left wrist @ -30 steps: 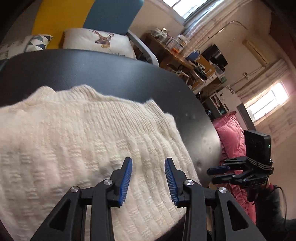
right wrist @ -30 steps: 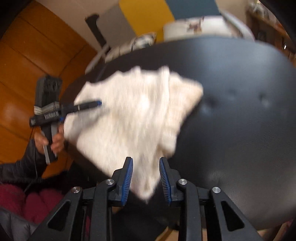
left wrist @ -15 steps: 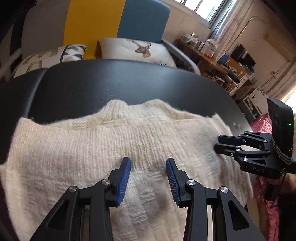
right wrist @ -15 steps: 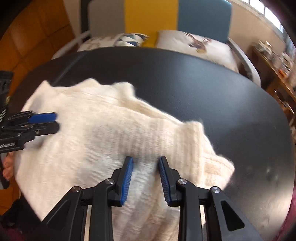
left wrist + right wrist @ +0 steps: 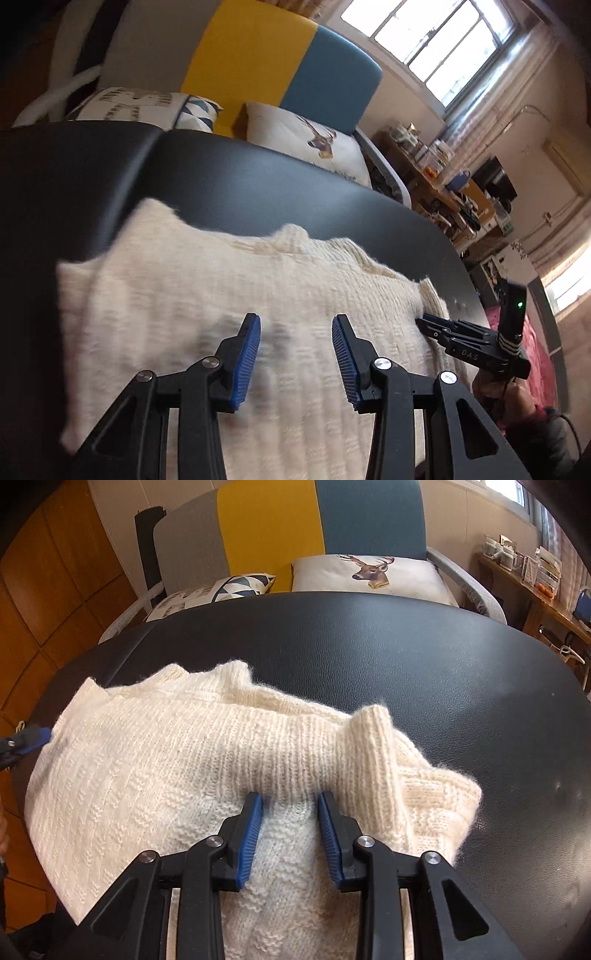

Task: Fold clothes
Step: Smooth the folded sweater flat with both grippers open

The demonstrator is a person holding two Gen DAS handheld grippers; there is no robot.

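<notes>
The sweater (image 5: 166, 760) lies on the table (image 5: 424, 672), cushions (image 5: 373, 572) behind.

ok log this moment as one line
task: fold clothes | cream knit sweater flat on black padded table | left gripper open above it | right gripper open, ribbed fold between jaws

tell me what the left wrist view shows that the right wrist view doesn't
Only the left wrist view shows the windows, the whole right gripper at the sweater's right edge, and a pink cover behind it. Only the right wrist view shows the orange wood panelling and the ribbed cuff folded across the sweater. Both show the cream sweater on the black table, the deer cushion, and open jaws over the knit.
</notes>
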